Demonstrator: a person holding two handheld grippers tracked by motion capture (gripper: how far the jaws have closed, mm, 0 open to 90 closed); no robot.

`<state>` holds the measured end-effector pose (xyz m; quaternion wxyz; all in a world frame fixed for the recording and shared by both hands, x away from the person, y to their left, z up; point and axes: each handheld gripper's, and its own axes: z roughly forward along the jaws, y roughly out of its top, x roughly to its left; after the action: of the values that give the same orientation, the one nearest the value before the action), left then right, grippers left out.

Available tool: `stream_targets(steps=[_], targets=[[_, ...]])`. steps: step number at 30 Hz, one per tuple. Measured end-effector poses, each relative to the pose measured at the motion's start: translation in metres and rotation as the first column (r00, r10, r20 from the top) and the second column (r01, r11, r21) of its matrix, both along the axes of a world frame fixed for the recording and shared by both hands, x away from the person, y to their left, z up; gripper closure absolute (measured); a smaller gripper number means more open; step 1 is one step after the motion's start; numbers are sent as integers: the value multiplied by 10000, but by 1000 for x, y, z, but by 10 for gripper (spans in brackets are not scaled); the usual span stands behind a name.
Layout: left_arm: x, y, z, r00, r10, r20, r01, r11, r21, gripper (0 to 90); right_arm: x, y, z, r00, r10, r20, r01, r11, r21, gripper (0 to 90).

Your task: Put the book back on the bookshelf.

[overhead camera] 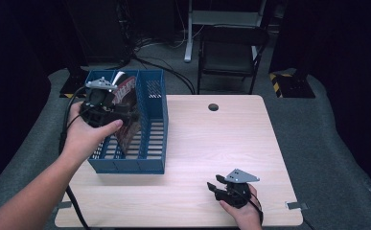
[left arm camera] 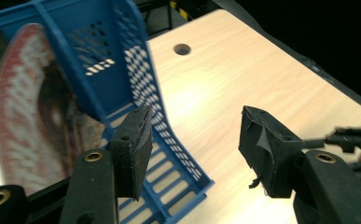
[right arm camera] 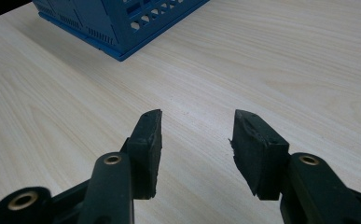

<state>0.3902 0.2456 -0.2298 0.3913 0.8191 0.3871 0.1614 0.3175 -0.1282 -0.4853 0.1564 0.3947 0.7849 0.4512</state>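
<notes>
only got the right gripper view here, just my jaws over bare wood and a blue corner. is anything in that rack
Observer: Yes, a book with a red patterned cover stands in the blue file rack.
Operator: where's the left gripper
Observer: The left gripper is above the rack, jaws open, nothing between them.
Operator: anything else on the table
Observer: Just a round cable hole near the far edge of the wooden table.

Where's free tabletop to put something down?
Bare wood from the blue file rack right to the table edge, back to the cable hole. Crowded: left side, with rack, magazine and left claw; right claw at front edge.
</notes>
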Motion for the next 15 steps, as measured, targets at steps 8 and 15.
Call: stream_targets(steps=[8,15], targets=[[-22,-25,-18,9950,-997,-73,998,9950,33,441,0,1,0,10000,63,47,-62,9999,-97,525],[-38,-41,-40,9856,-1689,-92,1688,9856,-130,441,-1,1,0,10000,30,3,-29,10000,-87,525]])
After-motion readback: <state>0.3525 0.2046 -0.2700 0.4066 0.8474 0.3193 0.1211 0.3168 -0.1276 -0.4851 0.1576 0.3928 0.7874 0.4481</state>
